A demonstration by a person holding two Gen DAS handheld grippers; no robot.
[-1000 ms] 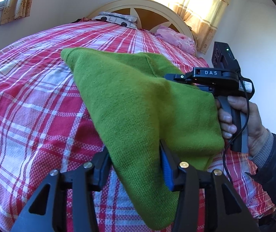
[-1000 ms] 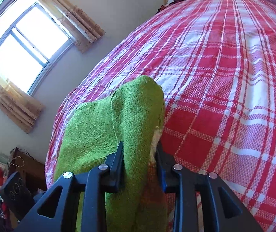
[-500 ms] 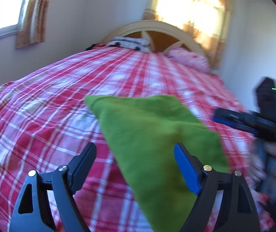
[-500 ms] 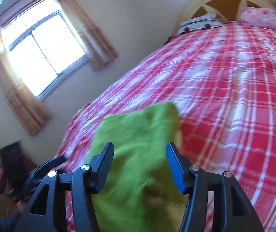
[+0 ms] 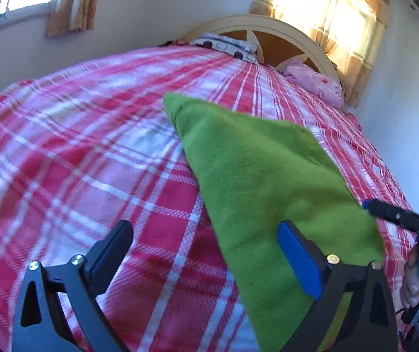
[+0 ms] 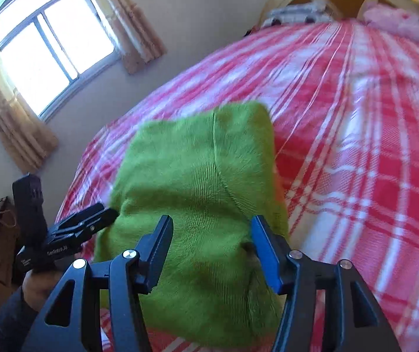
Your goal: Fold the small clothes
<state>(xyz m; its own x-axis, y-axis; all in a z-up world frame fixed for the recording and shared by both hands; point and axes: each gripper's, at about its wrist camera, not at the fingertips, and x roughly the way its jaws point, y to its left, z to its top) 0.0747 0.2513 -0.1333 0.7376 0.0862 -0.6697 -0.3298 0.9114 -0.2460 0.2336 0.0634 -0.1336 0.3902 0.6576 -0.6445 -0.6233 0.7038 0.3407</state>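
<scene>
Item 1 — left gripper (image 5: 205,256): nearest thing in the left wrist view. Its jaws are opening and stand wide, with bare bedspread between them; the blue pad (image 5: 297,259) overlaps the left edge of the cloth in the picture, but no pinch shows, so nothing is held. Judged: it has let go so that the fold can settle.

Item 2 — right gripper (image 6: 210,253): nearest in the right wrist view. Its jaws are opening too, less wide; the cloth lies under and between them, unpinched. Judged: same reason, a release after laying the cloth down.

Item 3 — green knitted garment (image 6: 200,182): the task's thing, lying on the near part of the bed just beyond both grippers, doubled into a rough block. The fold looks laid, though the edges are uneven.

Item 4 — red plaid bedspread (image 5: 77,146): the working surface, running far to the headboard (image 5: 268,28), with a patterned pillow (image 5: 227,45) and a pink pillow (image 5: 315,83) at the far end.

Views compared:
- The right wrist view alone shows a seam line down the garment and, near left, the other gripper seen from outside with the hand (image 6: 37,283) under it.
- The left wrist view alone shows the garment's pointed far corner and, at the right edge, the other gripper's finger tip.
</scene>
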